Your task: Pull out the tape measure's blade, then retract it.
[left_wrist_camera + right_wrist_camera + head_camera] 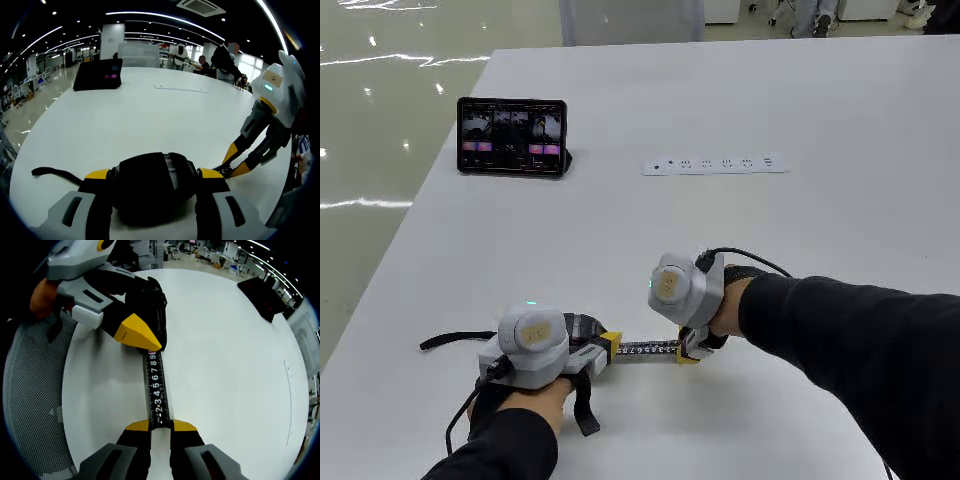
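A black tape measure (585, 332) lies low on the white table (650, 110), and my left gripper (595, 346) is shut on its body. In the left gripper view the case (152, 187) sits between the yellow-tipped jaws. A short stretch of blade (645, 349) runs out to the right, numbered up to about nine (156, 387). My right gripper (686, 352) is shut on the blade's end, pinching it between its yellow fingertips (137, 426). The right gripper (232, 167) also shows in the left gripper view. The tape's black strap (455, 340) trails left.
A dark tablet (511, 136) stands propped at the back left, near the table's left edge. A white power strip (715, 164) lies at the back middle. A black cable (745, 255) loops off the right gripper. Shiny floor lies beyond the left edge.
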Demonstrator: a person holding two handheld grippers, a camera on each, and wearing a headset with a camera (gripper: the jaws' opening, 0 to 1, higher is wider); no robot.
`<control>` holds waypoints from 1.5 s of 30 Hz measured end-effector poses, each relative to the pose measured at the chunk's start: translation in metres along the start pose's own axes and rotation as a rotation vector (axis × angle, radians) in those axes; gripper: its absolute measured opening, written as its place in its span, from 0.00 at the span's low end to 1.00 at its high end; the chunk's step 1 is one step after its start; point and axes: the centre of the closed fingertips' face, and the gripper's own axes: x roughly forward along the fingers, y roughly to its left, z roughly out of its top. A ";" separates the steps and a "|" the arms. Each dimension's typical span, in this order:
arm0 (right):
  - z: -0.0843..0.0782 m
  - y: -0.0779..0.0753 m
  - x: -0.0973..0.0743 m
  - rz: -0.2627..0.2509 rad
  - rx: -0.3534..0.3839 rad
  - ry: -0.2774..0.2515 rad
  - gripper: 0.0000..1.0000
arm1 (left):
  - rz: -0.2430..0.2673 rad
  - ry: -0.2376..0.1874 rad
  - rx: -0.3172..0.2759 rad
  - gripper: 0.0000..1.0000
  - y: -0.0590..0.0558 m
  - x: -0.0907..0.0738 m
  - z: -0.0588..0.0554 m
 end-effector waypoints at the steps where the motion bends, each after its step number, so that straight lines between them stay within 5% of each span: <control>1: 0.001 0.000 0.000 0.000 -0.004 0.000 0.10 | 0.000 0.000 0.000 0.64 0.000 0.000 0.000; 45: 0.023 0.003 0.007 0.006 0.025 -0.027 0.10 | 0.000 0.003 -0.002 0.64 -0.001 -0.001 0.000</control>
